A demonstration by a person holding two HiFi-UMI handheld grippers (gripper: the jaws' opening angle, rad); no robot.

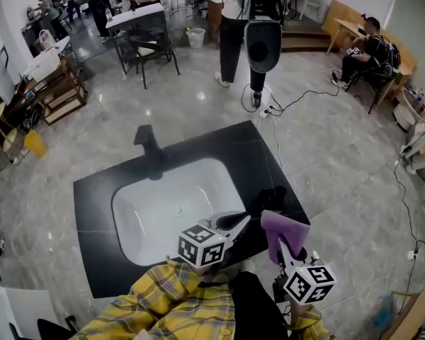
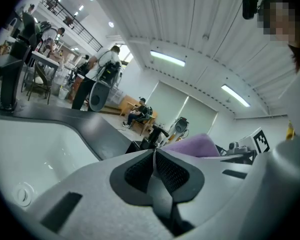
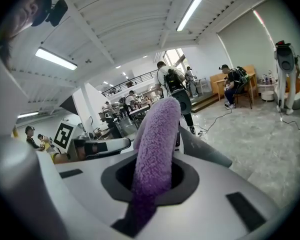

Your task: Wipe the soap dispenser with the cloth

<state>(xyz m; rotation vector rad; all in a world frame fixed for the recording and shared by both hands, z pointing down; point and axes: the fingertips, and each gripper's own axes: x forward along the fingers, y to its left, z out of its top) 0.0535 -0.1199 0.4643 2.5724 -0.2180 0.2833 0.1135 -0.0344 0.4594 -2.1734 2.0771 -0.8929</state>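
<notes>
The black soap dispenser (image 1: pixel 272 197) stands on the dark counter (image 1: pixel 92 211) to the right of the white sink (image 1: pixel 163 211). In the left gripper view its pump head (image 2: pixel 156 132) rises just beyond my jaws. My left gripper (image 1: pixel 239 221) is shut and empty, with its tips near the dispenser's left side. My right gripper (image 1: pixel 285 245) is shut on a purple cloth (image 1: pixel 280 229), which stands up out of the jaws just in front of the dispenser. In the right gripper view the cloth (image 3: pixel 155 149) fills the middle and hides the dispenser.
A black faucet (image 1: pixel 149 149) stands behind the sink. A person with a backpack (image 1: pixel 255 20) stands on the grey floor beyond the counter, near cables (image 1: pixel 290 105). Another person sits at the far right (image 1: pixel 368 55). Chairs and tables are at the back left.
</notes>
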